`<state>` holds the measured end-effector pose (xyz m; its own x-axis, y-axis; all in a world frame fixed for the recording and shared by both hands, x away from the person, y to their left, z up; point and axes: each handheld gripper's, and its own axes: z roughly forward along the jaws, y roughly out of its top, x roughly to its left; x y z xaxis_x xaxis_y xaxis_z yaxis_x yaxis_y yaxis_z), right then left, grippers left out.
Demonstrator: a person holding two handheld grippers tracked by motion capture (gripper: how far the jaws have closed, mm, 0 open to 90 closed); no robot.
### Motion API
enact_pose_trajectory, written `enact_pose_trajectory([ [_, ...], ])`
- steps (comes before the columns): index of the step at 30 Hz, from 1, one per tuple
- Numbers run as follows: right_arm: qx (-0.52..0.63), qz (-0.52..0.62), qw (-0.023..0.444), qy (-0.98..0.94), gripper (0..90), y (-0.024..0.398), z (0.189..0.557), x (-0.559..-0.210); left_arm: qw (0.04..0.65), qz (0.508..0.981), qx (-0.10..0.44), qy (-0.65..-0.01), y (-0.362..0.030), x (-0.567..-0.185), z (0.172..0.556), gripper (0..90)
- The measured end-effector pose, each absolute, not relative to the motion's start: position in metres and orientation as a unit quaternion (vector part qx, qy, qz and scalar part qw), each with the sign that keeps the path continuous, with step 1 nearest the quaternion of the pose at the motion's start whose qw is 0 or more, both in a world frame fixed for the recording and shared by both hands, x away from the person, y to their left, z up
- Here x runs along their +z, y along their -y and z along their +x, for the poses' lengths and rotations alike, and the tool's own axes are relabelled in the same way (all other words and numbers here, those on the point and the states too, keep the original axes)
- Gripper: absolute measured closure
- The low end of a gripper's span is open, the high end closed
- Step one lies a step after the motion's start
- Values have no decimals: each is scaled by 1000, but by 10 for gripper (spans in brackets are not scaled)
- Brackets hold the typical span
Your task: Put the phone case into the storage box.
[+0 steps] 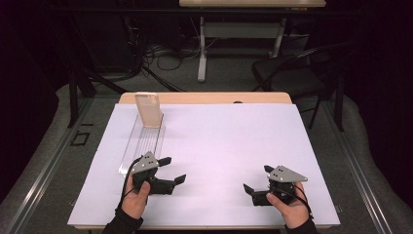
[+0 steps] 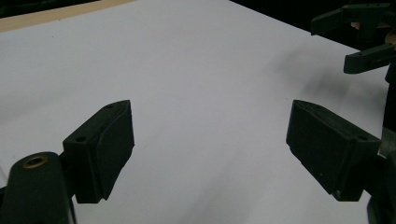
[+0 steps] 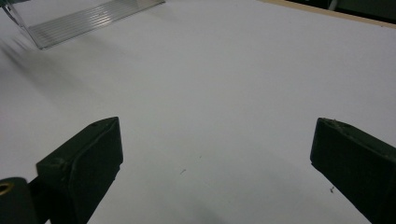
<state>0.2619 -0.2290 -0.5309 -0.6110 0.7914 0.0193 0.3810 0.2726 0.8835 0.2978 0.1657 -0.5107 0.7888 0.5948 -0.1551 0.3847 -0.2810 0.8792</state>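
A clear phone case [image 1: 148,109] stands upright at the far end of a long clear ridged rack [image 1: 144,141] on the left of the white sheet [image 1: 219,141]. My left gripper [image 1: 174,169] rests near the front, just right of the rack's near end, jaws open and holding nothing [image 2: 210,126]. My right gripper [image 1: 257,178] sits at the front right, open as well, with bare sheet between its jaws [image 3: 217,140]. The rack [image 3: 88,18] appears far off in the right gripper view. The right gripper [image 2: 362,39] shows at the top right of the left gripper view.
The sheet covers most of a wooden table [image 1: 204,98]. Behind the table stand a black chair [image 1: 287,73], a desk's white legs [image 1: 202,48] and cables on the floor. A metal rail [image 1: 44,170] runs along the left.
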Motion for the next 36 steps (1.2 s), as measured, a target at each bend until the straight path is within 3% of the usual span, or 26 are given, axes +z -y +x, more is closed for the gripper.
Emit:
enact_pose_trajectory([
  [36,466,380,215,-769,23,224,263,-541,513,795,100,-308,-167,-516,299,157],
])
